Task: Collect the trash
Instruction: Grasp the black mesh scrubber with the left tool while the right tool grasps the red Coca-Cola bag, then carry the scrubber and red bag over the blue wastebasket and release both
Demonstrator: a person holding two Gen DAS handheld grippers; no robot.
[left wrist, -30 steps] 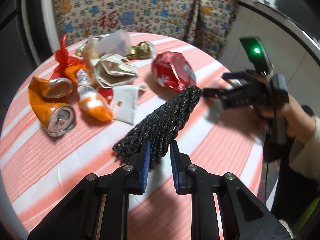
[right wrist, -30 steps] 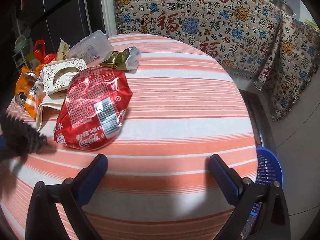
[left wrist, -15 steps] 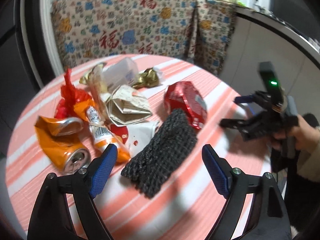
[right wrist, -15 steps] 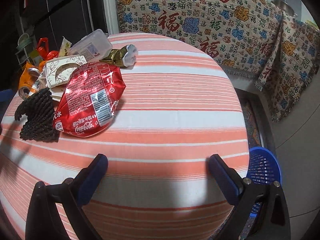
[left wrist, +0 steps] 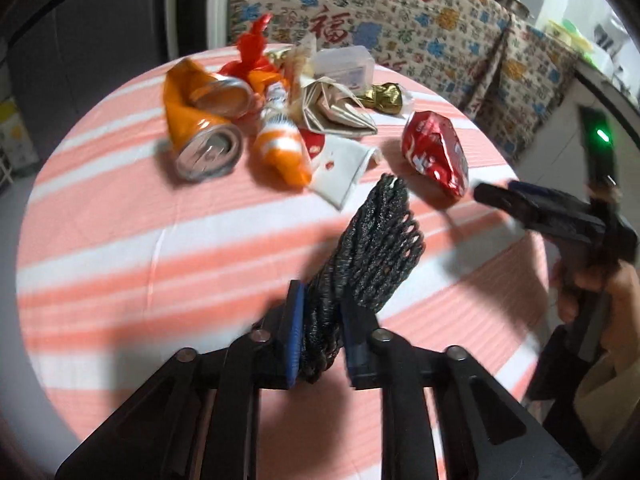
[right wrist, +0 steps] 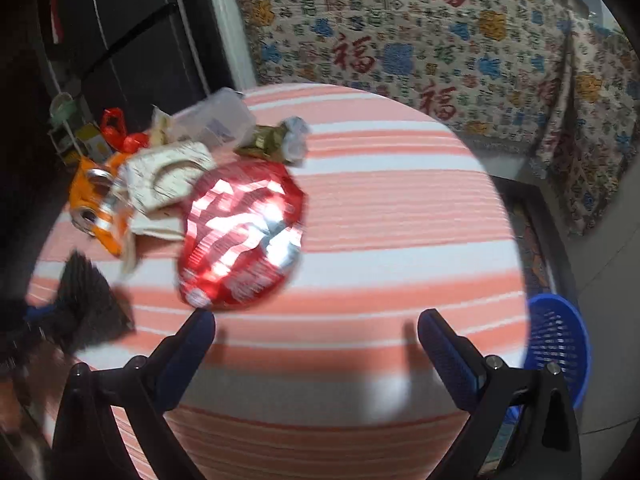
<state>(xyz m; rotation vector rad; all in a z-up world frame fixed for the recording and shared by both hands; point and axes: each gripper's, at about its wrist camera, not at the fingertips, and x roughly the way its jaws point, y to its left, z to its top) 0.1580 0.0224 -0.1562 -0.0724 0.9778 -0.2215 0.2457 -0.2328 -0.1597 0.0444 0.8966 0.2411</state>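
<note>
The left gripper (left wrist: 320,330) jaws are closing on the black net (left wrist: 372,256), pointing at the red wrapper (left wrist: 438,152); right gripper (right wrist: 316,344) jaws spread wide.

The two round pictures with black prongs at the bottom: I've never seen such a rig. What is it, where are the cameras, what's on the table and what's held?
No robot here: a person holds a hand-operated claw in each hand, with a wide-angle camera on each looking along its fingers.

The left wrist view shows the left claw closing on a black mesh net, which sits between its blue pads. At the right edge, a hand holds the other tool.

The right wrist view shows the right claw, wide open and empty, just short of a red foil wrapper.

The striped table also holds crushed orange cans, folded paper, a clear plastic box and a gold wrapper. A blue basket stands on the floor beside it.
</note>
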